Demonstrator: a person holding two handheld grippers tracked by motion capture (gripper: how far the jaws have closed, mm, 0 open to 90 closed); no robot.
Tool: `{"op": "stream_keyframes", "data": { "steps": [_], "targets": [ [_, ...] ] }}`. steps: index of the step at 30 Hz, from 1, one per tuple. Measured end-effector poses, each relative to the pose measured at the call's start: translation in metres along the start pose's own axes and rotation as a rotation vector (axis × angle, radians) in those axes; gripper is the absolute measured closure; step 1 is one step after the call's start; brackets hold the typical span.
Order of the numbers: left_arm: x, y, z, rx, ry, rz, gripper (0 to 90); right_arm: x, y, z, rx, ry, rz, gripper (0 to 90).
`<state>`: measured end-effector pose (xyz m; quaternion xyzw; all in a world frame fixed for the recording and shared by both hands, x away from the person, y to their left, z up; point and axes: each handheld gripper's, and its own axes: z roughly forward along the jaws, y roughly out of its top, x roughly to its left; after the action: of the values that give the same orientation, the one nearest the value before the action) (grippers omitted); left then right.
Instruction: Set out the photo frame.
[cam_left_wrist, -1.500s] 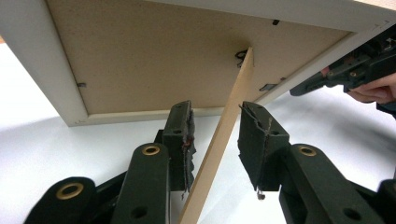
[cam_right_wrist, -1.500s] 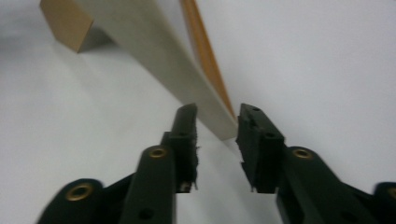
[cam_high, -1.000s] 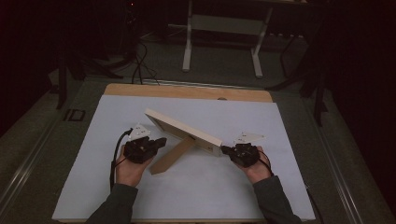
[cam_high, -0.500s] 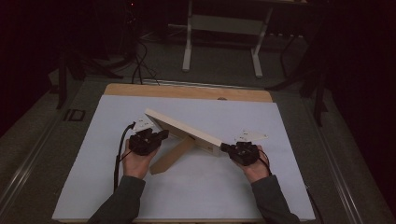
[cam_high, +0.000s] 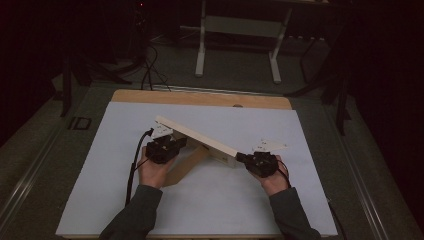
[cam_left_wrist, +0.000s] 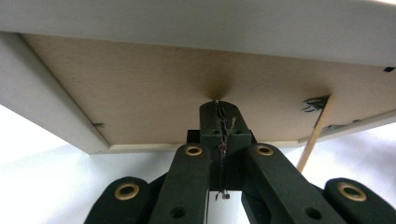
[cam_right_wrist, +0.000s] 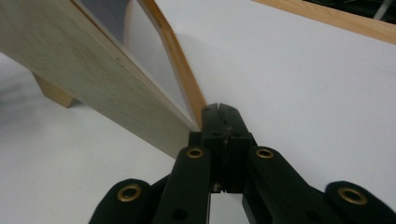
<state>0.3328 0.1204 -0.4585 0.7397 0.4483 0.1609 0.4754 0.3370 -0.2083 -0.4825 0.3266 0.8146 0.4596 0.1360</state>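
A pale wooden picture frame (cam_high: 197, 136) stands tilted on the white table cover (cam_high: 310, 165), propped on a brown back stand (cam_high: 186, 167). My left gripper (cam_high: 181, 142) is shut with nothing between its jaws. It reaches under the raised left part of the frame, and in the left gripper view its tips (cam_left_wrist: 219, 105) touch the frame's brown backing (cam_left_wrist: 154, 88). My right gripper (cam_high: 240, 158) is shut too and empty. Its tips (cam_right_wrist: 219, 108) sit against the low right corner of the frame (cam_right_wrist: 88, 70), beside the frame's orange-brown rim (cam_right_wrist: 176, 60).
The white cover lies on a wooden tabletop whose far edge (cam_high: 200, 97) shows as a brown strip. Beyond the table are a metal stand (cam_high: 237, 30) and loose cables (cam_high: 147, 65) on a dark floor. A thin wooden strip (cam_left_wrist: 315, 135) hangs from the backing at right.
My left hand has slid right and a little away from the person, bringing its gripper under the raised side of the frame. The right hand and the frame have kept still.
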Motion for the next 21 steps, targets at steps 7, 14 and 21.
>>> {"op": "stream_keyframes", "data": {
  "steps": [7,14,21],
  "targets": [
    [-0.001,0.002,0.000,0.008,-0.005,0.007,90.0,0.002,0.001,0.000,-0.005,0.000,-0.010,90.0],
    [-0.005,0.006,-0.002,0.002,-0.022,0.018,90.0,0.005,0.002,-0.001,-0.013,0.006,-0.018,90.0],
    [-0.010,0.010,-0.006,0.000,-0.036,0.037,90.0,0.006,0.002,-0.002,-0.016,0.009,-0.020,90.0]
  ]
}}
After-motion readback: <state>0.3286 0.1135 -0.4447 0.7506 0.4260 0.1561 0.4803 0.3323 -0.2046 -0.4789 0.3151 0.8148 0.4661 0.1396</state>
